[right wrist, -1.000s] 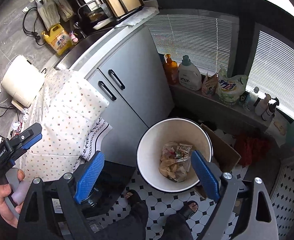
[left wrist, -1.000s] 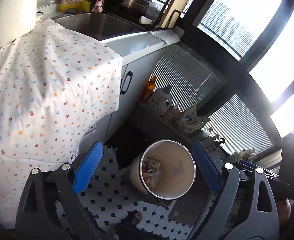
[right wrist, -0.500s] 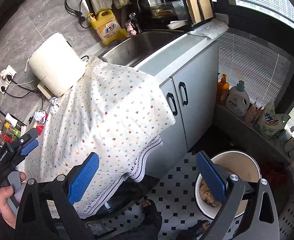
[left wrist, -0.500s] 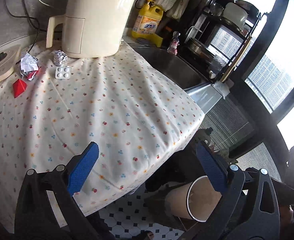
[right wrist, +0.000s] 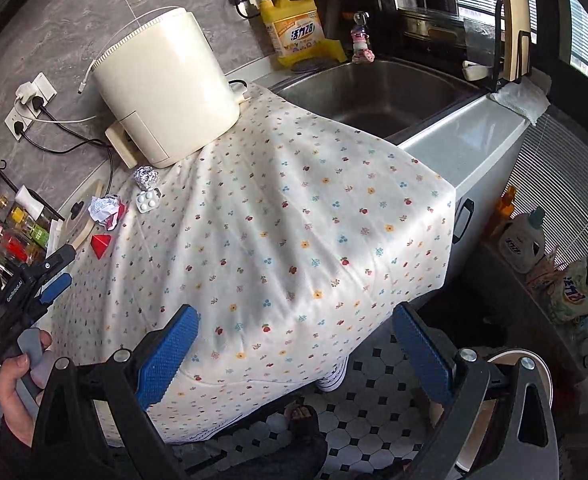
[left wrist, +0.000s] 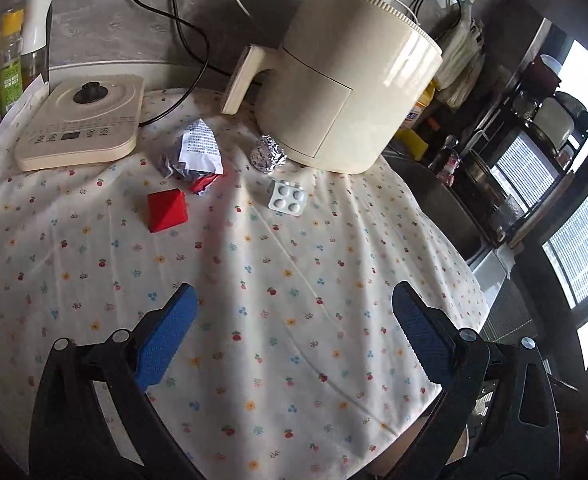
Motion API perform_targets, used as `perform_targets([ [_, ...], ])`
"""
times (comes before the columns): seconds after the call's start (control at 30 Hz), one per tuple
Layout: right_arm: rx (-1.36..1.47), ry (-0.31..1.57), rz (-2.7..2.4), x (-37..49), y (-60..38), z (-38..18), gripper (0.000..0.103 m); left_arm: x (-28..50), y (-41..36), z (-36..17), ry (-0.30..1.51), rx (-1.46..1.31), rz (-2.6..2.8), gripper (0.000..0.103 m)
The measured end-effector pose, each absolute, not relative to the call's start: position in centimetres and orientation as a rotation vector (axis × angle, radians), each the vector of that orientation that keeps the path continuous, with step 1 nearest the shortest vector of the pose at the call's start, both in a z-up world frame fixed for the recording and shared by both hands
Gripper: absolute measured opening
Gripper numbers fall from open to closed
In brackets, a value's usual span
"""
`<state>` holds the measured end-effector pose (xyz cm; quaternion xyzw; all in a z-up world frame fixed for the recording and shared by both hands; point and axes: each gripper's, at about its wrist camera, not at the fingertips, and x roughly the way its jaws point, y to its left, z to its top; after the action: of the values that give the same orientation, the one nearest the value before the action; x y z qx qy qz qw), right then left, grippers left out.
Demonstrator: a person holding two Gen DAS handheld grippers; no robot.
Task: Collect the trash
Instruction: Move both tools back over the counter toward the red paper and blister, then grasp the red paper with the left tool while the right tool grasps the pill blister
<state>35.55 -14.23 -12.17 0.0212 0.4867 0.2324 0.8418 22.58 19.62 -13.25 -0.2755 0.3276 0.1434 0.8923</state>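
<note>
A floral cloth covers the surface and drapes over its front edge, with broad bare fabric open in front. The trash sits far back by the cream appliance: crumpled foil ball, blister pack, wadded wrapper, red paper pyramid. The left gripper and right gripper angle downward, wide and empty.

matt floral cloth, crinkled shiny foil ball, glossy cream plastic appliance
</note>
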Motion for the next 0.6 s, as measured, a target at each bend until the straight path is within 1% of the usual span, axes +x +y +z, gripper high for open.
perform_targets([
  [0.1,0.028,1.024,0.510,36.2,-11.0,-12.2,0.095,22.4,22.8,-14.0,0.671,-0.598,0.329,0.096],
  [0.23,0.014,1.013,0.531,37.0,-7.1,-12.3,0.095,22.7,26.3,-15.0,0.679,-0.621,0.350,0.085],
  [0.3,0.009,1.011,0.536,37.3,-5.5,-12.4,0.095,23.1,27.7,-15.5,0.686,-0.629,0.346,0.082],
  [0.5,-0.005,1.026,0.537,38.0,-1.7,-12.9,0.095,25.2,30.1,-16.9,0.731,-0.625,0.321,0.077],
  [0.6,-0.020,1.031,0.538,38.2,-0.2,-12.9,0.095,26.2,30.7,-17.9,0.764,-0.635,0.315,0.072],
])
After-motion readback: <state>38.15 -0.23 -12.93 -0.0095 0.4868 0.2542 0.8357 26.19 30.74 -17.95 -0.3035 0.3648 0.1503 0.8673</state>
